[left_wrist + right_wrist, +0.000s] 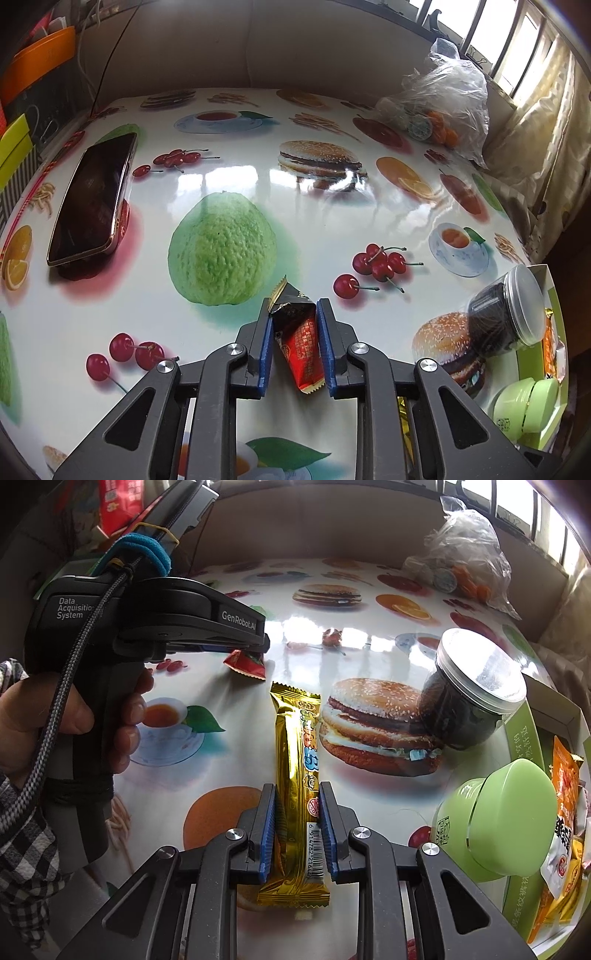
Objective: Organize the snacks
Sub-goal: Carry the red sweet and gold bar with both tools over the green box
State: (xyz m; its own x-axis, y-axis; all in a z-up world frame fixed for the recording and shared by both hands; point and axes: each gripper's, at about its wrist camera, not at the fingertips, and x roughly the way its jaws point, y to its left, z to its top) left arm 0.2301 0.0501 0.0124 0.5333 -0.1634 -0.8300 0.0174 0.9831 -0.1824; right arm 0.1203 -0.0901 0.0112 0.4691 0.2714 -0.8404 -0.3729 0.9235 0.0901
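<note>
Gold snack bar (pixel 295 782) pinched in right gripper (pixel 297 794); box rim (pixel 517 731) near.

Between my left fingers (pixel 324 343), blue-padded on black, I see a red-and-black wrapper (pixel 301 343). Between my right fingers (pixel 268 827), a gold foil bar (pixel 295 775). Ahead, a white desk (pixel 258 173) printed with burgers and cherries; right, a green jar (pixel 495 812).

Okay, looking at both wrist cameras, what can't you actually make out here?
- Green box: right wrist view, cut off by the frame edge; contents partly hidden by the green jar.
- Plastic bag contents: left wrist view, blurred by crinkled film.
- Red snack packet lettering: too small; left claw covers its sides.
</note>
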